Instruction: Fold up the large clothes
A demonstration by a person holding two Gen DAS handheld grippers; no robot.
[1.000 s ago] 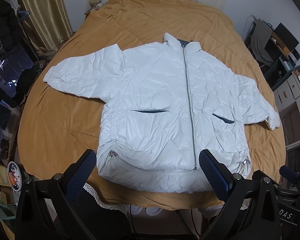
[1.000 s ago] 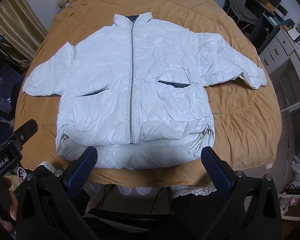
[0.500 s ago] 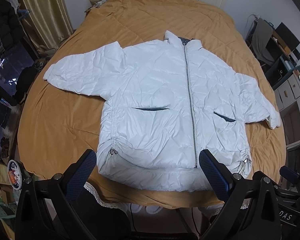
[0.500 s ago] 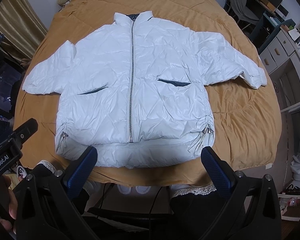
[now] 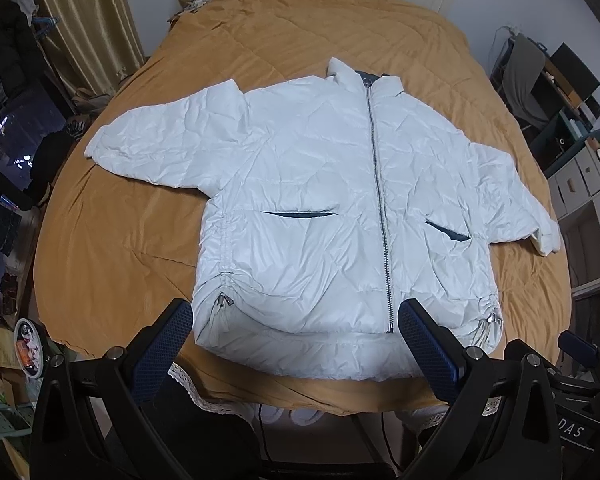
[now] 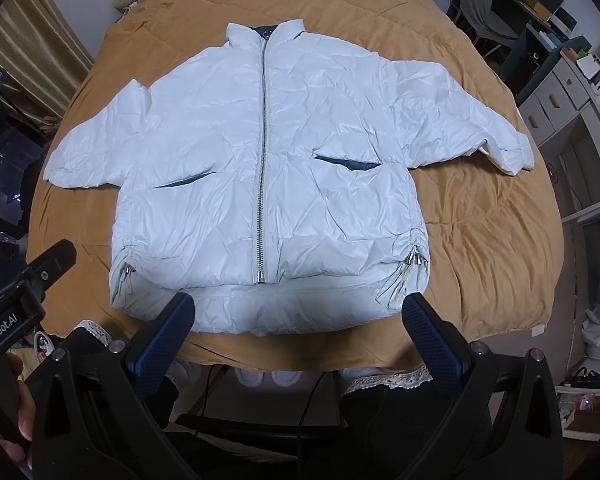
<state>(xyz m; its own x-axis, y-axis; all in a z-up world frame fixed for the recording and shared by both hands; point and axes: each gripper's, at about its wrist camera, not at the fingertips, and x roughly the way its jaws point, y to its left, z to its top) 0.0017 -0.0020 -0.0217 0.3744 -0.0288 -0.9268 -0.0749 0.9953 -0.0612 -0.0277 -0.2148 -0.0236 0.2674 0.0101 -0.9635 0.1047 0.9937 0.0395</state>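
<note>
- Bedroom, with a bed [image 5: 260,80] under a mustard-orange quilt as the working surface.
- Jacket [image 5: 320,208], white, padded: lies flat and front-up on the quilt, collar toward the headboard, hem at the near edge of the bed.
- Zip [image 5: 380,208], metal: closed from hem to collar.
- Sleeves: both spread out to the sides and resting on the quilt.
- Pockets: two slit openings with dark lining, one on each side of the zip.
- Drawcords with metal tips: one pair at each side seam by the hem.
- Left claw [image 5: 296,344]: spread wide, holding nothing, raised above the hem.
- Right claw [image 6: 300,336]: spread wide, holding nothing, raised above the hem.
- Gold curtain [image 5: 84,28]: left of the bed.
- Shelving [image 5: 580,168] with drawers: right of the bed.
</note>
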